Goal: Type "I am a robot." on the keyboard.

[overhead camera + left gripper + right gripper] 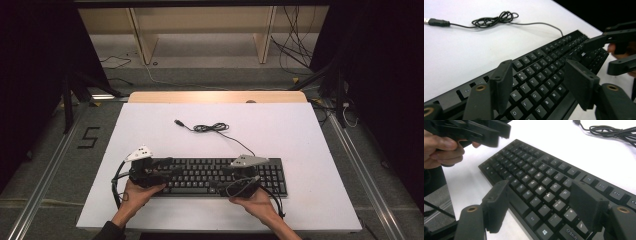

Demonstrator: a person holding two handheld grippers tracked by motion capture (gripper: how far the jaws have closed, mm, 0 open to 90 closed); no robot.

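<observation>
High view: flat black plastic keyboard point(220, 176) lying lengthwise near the front of the white rectangular tabletop point(150, 130); its thin black cable point(212, 128) coiled loosely behind it, plug end lying free. Left gripper point(162, 175) over the keyboard's left end, right gripper point(227, 184) over its right half, each in a hand.

Left gripper view: left gripper point(540, 87) jaws apart above the letter keys, nothing between them but the keys below; the cable coil beyond.

Right gripper view: right gripper point(544, 207) jaws spread wide over the keyboard's front edge, clamping nothing.
</observation>
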